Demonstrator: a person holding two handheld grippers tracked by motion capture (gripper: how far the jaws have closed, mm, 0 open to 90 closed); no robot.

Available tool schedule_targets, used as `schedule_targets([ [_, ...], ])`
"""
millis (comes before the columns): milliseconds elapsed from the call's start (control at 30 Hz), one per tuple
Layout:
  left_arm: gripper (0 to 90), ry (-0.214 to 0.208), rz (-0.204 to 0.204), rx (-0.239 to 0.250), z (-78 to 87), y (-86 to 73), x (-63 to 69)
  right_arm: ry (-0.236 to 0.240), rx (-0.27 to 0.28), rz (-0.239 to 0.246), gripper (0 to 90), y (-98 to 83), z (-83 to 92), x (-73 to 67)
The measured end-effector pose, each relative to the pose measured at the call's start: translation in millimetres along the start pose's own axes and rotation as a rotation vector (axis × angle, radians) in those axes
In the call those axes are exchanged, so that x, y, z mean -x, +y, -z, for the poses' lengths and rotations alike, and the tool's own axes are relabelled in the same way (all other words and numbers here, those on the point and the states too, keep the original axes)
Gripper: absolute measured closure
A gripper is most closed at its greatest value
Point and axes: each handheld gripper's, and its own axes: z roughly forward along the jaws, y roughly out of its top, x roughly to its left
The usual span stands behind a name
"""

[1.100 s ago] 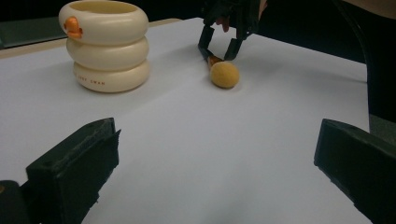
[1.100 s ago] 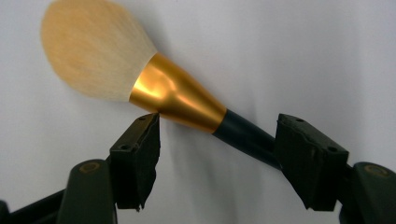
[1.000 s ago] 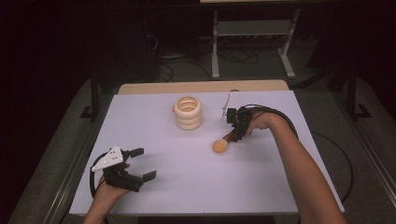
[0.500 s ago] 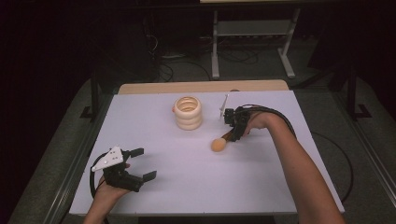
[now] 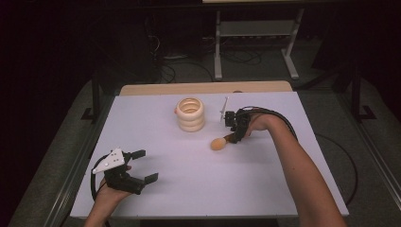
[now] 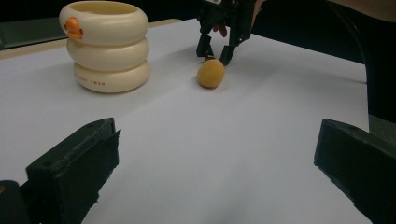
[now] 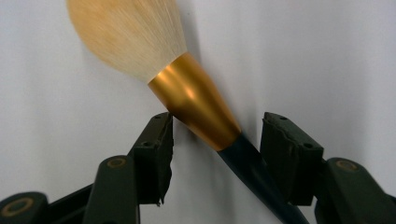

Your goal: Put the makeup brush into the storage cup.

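White table (image 5: 265,198): stacked cream rings (image 5: 191,114) at back, makeup brush (image 5: 219,143) mid-table.

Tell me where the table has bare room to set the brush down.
The widest bare patch is the middle of the table, between the left gripper and the forearm. The left edge beside the stacked rings is bare too. It is crowded between the rings and the right gripper, where the brush lies between the fingers.
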Motion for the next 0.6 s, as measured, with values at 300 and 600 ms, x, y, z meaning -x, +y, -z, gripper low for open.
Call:
schedule_targets([
  [300,0.0,0.000,-0.003,-0.001,-0.3,0.3,0.2,0.007,-0.013,-0.013,55.0,-0.1,1.0,-0.6],
  [600,0.0,0.001,-0.002,0.001,0.1,0.4,0.2,0.017,-0.014,-0.040,61.2,0.6,3.0,-1.7],
])
